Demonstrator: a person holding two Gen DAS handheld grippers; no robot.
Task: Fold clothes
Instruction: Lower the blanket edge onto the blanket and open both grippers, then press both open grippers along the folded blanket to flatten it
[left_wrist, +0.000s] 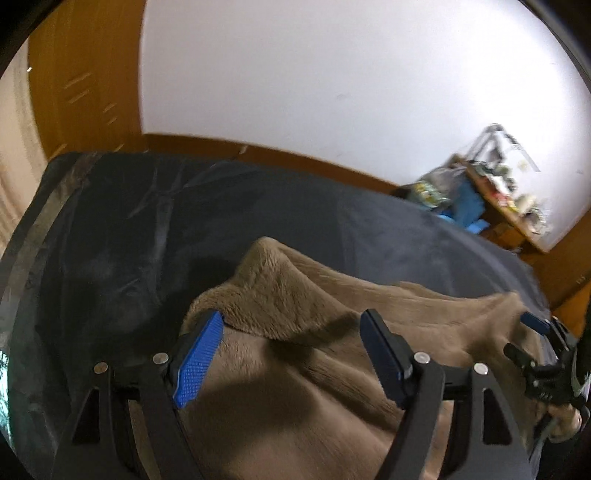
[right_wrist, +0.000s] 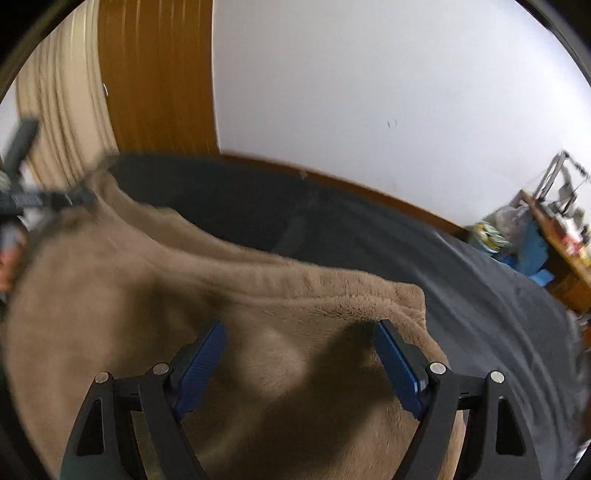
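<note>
1. Your left gripper (left_wrist: 291, 350) and right gripper (right_wrist: 299, 363) both gape wide, blue ribbed pads gripping nothing.
2. Below them, the plush tan fleece garment (right_wrist: 277, 302) lies rumpled on the dark grey bed cover (left_wrist: 258, 199).
3. Its lower part is cut off; motion blurs its edges.

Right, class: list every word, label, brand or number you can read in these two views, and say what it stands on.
None can be read.
Packets on the cluttered wooden shelf: print blurred, unreadable.
Brown fleece garment, dark bed cover, white wall: no text shows.
</note>
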